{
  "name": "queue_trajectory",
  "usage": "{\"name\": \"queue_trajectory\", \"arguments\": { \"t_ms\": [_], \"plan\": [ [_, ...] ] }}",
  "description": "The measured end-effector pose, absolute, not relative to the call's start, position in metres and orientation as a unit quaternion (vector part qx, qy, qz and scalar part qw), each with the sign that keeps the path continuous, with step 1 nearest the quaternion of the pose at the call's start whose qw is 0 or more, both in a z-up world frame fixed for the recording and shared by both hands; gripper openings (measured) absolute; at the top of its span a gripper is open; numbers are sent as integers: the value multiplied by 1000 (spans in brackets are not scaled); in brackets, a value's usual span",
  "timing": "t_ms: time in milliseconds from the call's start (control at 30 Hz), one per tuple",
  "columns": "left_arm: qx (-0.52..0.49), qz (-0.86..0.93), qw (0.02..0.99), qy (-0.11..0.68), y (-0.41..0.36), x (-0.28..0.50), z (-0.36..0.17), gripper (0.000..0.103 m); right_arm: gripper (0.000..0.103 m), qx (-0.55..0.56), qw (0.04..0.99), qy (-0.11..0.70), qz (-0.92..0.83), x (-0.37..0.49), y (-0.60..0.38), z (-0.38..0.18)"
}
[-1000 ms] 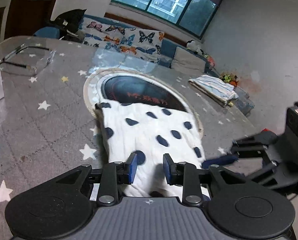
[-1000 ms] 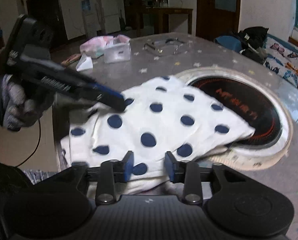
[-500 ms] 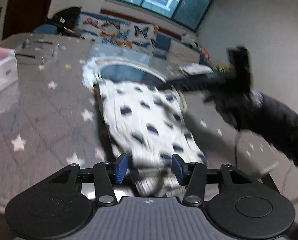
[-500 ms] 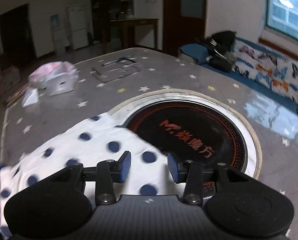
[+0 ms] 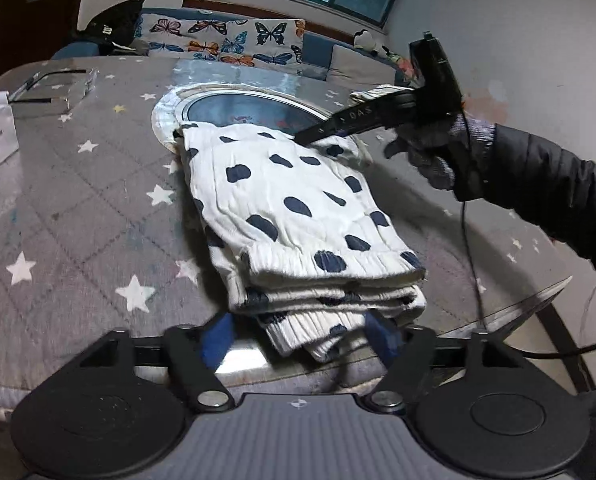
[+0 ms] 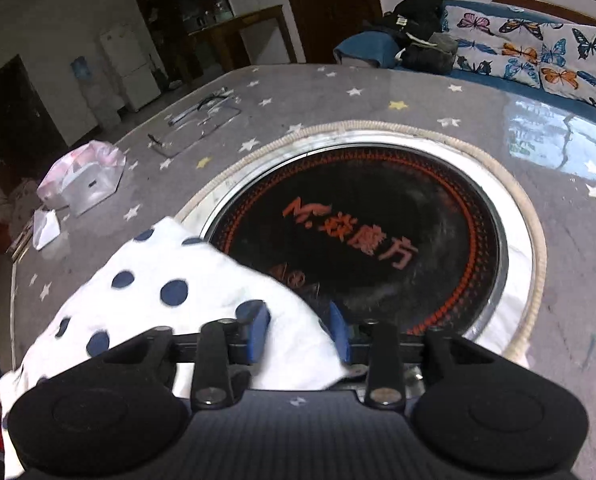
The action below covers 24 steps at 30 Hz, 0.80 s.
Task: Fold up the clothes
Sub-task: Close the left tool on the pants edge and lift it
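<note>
Garment (image 5: 298, 216) folded on table (image 5: 78, 208); left gripper (image 5: 298, 338) opening around its 6 o'clock hem, right gripper (image 6: 298, 330) closing over its 12 o'clock corner.

We saw white clothes (image 5: 294, 208) with navy dots, a grey star-printed tablecloth (image 5: 78, 200), and blue, perhaps rubber, gripper pads (image 6: 258, 330).

The folded garment (image 5: 298, 208) is seen as soft white cloth, ribbed at its cuffs. The surface (image 5: 78, 208) is covered by quilted grey fabric under a glossy, reflective sheet. The round black plate (image 6: 362, 232) looks smooth and glassy, ringed by brushed metal.
</note>
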<state>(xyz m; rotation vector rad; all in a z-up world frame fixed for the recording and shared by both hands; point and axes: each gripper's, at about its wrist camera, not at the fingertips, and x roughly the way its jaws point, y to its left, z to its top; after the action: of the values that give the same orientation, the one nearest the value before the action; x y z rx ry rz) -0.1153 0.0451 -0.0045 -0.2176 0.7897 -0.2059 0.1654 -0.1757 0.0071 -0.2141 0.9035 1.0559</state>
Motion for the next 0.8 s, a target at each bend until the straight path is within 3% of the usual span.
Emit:
{"name": "queue_trajectory", "arguments": {
  "t_ms": [233,800],
  "plan": [
    [-80,-89,918,379,45,-109,-7,88,15,-104,779,402,470,152,-193,16],
    [32,-51,943,326,49,-31,-13,87,12,-90,870,386,292,86,-318,19]
  ]
}}
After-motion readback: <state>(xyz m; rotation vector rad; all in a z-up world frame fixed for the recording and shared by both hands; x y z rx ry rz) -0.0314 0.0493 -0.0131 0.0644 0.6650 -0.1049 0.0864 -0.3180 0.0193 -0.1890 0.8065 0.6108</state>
